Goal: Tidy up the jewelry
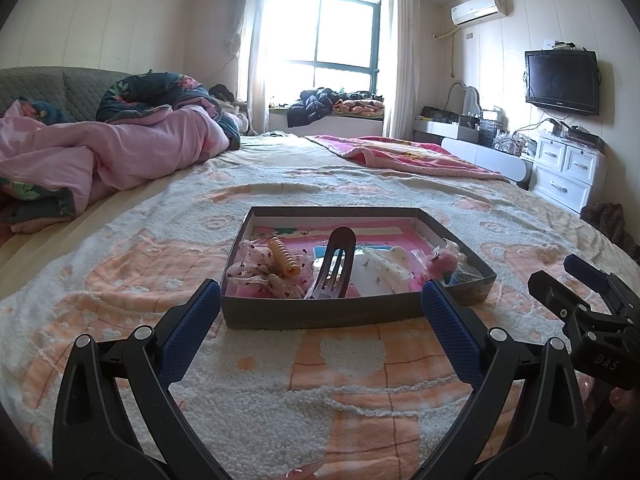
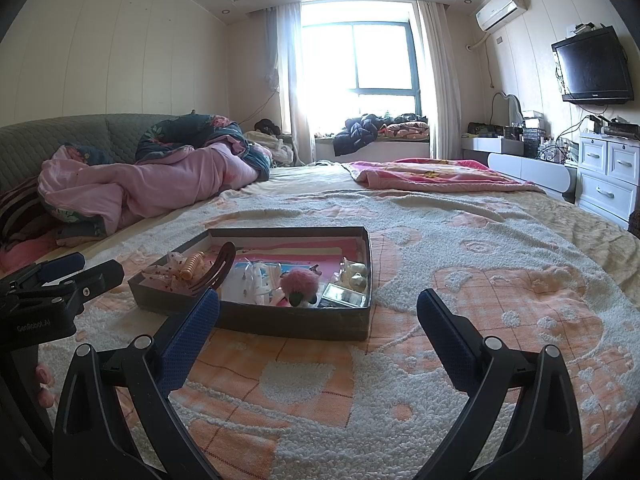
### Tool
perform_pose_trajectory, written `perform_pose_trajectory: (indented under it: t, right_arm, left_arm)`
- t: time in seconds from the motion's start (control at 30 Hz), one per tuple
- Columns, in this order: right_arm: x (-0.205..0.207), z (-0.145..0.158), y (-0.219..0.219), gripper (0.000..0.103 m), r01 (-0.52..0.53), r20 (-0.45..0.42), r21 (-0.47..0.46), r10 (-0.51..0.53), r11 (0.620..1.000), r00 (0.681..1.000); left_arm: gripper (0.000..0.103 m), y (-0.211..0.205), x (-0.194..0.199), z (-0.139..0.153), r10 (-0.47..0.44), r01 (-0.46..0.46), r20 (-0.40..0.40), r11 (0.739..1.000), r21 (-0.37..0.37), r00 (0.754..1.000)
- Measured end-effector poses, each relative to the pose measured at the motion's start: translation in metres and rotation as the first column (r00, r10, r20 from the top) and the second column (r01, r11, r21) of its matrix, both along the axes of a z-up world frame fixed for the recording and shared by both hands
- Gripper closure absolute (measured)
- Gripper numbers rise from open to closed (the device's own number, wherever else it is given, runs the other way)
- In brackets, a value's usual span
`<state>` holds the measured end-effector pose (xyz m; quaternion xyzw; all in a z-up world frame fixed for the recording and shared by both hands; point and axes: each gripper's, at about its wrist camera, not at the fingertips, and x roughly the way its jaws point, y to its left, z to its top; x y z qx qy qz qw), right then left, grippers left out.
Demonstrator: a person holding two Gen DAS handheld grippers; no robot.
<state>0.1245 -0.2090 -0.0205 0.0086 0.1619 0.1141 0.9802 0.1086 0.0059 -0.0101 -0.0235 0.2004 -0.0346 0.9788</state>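
A shallow grey box (image 1: pixel 320 314) (image 2: pixel 296 322) lies on the bed and holds hair accessories. Inside are a dark brown hair clip (image 1: pixel 336 262) (image 2: pixel 218 268) leaning on end, an orange spiral hair tie (image 1: pixel 283 255) (image 2: pixel 192 266) on a dotted pink scrunchie (image 1: pixel 260 274), a white claw clip (image 1: pixel 384 268) (image 2: pixel 256 282), and a pink fluffy pompom (image 1: pixel 440 262) (image 2: pixel 300 280). My left gripper (image 1: pixel 320 300) is open just short of the box's near wall. My right gripper (image 2: pixel 318 310) is open, to the right of the box's near corner. Neither holds anything.
The box rests on a fuzzy white and orange blanket (image 2: pixel 460 280). A crumpled pink quilt (image 1: pixel 120 152) lies at the back left, a pink blanket (image 1: pixel 400 152) at the back right. White drawers (image 1: pixel 568 168) and a wall TV (image 2: pixel 592 66) stand at the right.
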Motion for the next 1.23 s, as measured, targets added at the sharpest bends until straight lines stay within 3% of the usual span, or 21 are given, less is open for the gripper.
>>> perform_pose_trajectory:
  t: [0.63, 0.8, 1.03, 1.13, 1.17, 1.23]
  right_arm:
    - [0.0, -0.002, -0.001, 0.007, 0.0, -0.005, -0.003, 0.0, 1.0, 1.0]
    - [0.001, -0.002, -0.002, 0.007, 0.005, -0.01, 0.0, -0.005, 1.0, 1.0]
    - [0.014, -0.002, -0.019, 0.007, 0.053, -0.056, 0.038, -0.051, 0.998, 0.997]
    - [0.049, 0.0, -0.055, 0.007, 0.188, -0.168, 0.059, -0.175, 0.98, 0.97]
    - [0.063, 0.0, -0.069, 0.007, 0.262, -0.201, 0.027, -0.252, 0.965, 0.947]
    - [0.104, -0.004, -0.108, 0.007, 0.413, -0.282, -0.089, -0.42, 0.906, 0.862]
  left_arm:
    - [0.011, 0.007, 0.004, -0.001, 0.007, -0.007, -0.011, 1.0, 0.001, 1.0]
    - [0.011, 0.006, 0.006, -0.004, 0.054, -0.053, -0.027, 0.998, 0.023, 0.998]
    - [0.011, 0.029, 0.021, -0.002, 0.126, -0.128, -0.082, 0.992, -0.012, 0.989]
    - [0.011, 0.07, 0.042, 0.003, 0.23, -0.236, -0.136, 0.971, -0.036, 0.964]
    - [0.011, 0.089, 0.054, 0.006, 0.283, -0.291, -0.159, 0.956, -0.03, 0.946]
    - [0.011, 0.135, 0.087, 0.008, 0.391, -0.399, -0.237, 0.917, 0.019, 0.889]
